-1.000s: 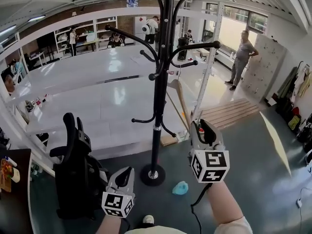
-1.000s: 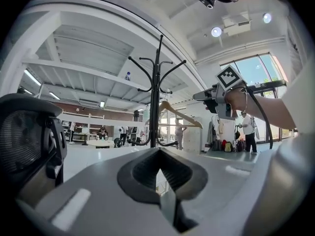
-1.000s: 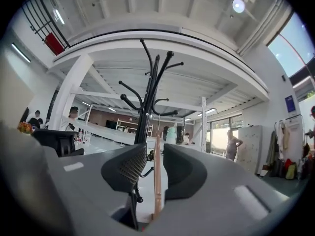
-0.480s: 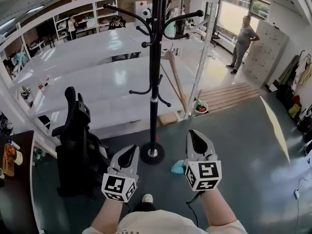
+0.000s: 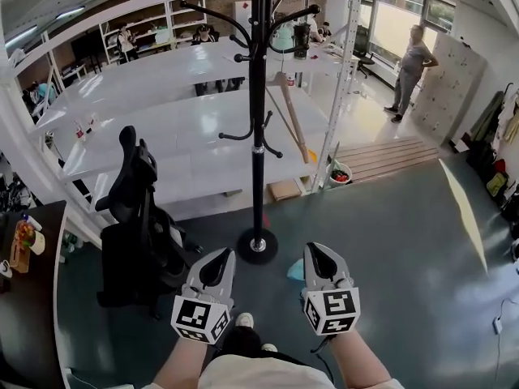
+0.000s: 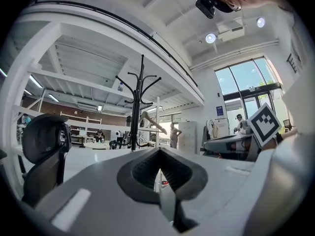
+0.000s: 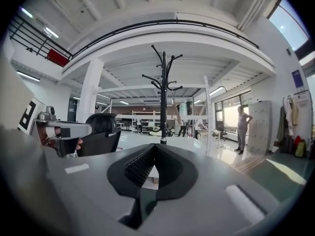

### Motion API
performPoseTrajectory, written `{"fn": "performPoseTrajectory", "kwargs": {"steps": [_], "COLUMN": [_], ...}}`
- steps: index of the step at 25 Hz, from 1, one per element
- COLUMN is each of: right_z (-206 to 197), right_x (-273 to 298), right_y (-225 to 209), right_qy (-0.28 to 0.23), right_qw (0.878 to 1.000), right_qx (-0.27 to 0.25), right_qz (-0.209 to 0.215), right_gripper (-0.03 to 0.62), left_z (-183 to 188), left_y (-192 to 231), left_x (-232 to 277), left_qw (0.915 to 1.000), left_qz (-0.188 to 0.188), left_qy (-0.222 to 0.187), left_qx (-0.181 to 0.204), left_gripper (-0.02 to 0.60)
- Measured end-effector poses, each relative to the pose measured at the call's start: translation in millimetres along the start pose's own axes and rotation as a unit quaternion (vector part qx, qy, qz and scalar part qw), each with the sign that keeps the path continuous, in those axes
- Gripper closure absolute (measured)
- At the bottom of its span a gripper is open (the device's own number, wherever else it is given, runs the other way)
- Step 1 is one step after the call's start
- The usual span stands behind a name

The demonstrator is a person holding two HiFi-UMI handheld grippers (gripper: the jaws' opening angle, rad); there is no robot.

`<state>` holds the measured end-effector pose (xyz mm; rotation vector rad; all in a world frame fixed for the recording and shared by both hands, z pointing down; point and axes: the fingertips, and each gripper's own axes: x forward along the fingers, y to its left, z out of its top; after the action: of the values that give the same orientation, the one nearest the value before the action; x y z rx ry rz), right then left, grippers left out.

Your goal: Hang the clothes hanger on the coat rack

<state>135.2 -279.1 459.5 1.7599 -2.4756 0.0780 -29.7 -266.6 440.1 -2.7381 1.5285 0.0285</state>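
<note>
The black coat rack [image 5: 258, 136] stands on the floor ahead of me, its round base [image 5: 257, 246] just beyond both grippers. A wooden clothes hanger [image 5: 289, 113] hangs to the right of its pole, also in the left gripper view [image 6: 150, 122]. My left gripper [image 5: 219, 260] and right gripper [image 5: 315, 255] are held low, side by side, short of the base. Both are shut with nothing between their jaws. The rack [image 7: 162, 97] rises straight ahead of the right gripper [image 7: 150, 167], and slightly left of the left gripper [image 6: 159, 167].
A black office chair [image 5: 134, 217] stands left of the rack. A teal object [image 5: 293, 271] lies on the floor by the right gripper. White tables [image 5: 178, 148] and a white shelf post [image 5: 344, 79] are behind the rack. A person [image 5: 412, 65] stands far right.
The right gripper has come down and back from beside the rack's pole. Both grippers now sit lower and closer to me, level with each other. The view has tilted further down.
</note>
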Motion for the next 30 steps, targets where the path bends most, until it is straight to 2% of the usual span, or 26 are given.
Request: {"fn": "performPoseTrajectory", "kwargs": {"steps": [6,14,23,27,30], "right_z": [-17,-22,-22,-20,-32], "right_x": [-39,-80,-153,-198,-230], "right_y": [8,26,100,133,162], "right_qy": [0.015,0.010,0.016,0.009,0.020], "right_qw": [1.000,1.000,1.000,1.000,0.999], "right_qx": [0.012,0.016,0.019,0.023,0.031], "right_qz": [0.012,0.011,0.012,0.011,0.016], "right_gripper": [0.568,0.568,0.568,0.568,0.568], "left_z": [-6,-8,-1,1,-1], "left_y": [-23,-34,-48,-63,-75], "left_x": [-34,-86,-192,-242,-277], "left_qw": [0.9998,0.9997,0.9996,0.9997,0.9998], "left_qz": [0.015,0.021,0.026,0.019,0.011], "left_qy": [0.009,0.008,0.011,0.010,0.014], "left_qx": [-0.005,-0.006,-0.009,-0.007,-0.004], "left_gripper": [0.581,0.581,0.581,0.581,0.581]}}
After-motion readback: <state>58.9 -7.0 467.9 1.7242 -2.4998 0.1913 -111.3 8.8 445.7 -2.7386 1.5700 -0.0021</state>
